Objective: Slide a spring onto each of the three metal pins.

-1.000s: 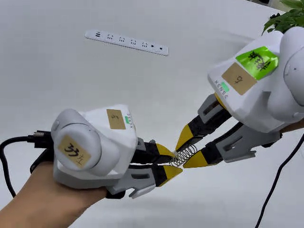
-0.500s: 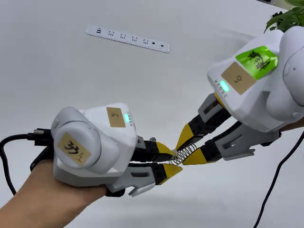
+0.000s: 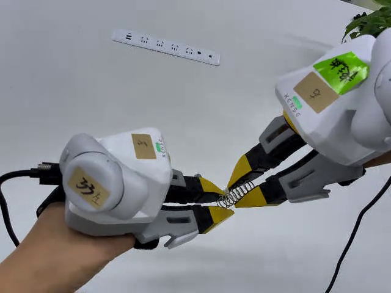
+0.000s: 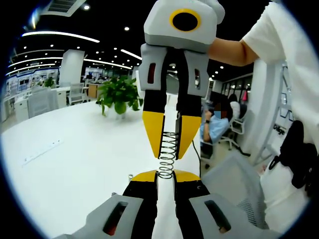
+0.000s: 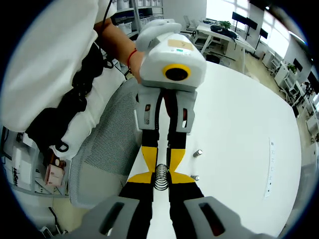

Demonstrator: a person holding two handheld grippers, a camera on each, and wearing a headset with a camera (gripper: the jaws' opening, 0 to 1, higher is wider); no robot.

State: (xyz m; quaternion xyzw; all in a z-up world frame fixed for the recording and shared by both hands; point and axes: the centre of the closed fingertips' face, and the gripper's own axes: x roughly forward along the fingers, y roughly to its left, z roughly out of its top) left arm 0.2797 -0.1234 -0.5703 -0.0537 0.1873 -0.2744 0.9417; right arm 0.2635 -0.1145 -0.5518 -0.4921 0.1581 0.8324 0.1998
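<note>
One spring (image 3: 238,193) is held aloft, well short of the power strip (image 3: 166,47) | right gripper (image 5: 160,178) is pinched across its coils, left gripper (image 4: 165,175) narrowed onto its end | risk: spring is buckled or flicked away if pushed off-axis.

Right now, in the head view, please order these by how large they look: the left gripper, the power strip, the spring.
1. left gripper, nearest the camera
2. power strip, farther away
3. spring, clearly smallest
</note>
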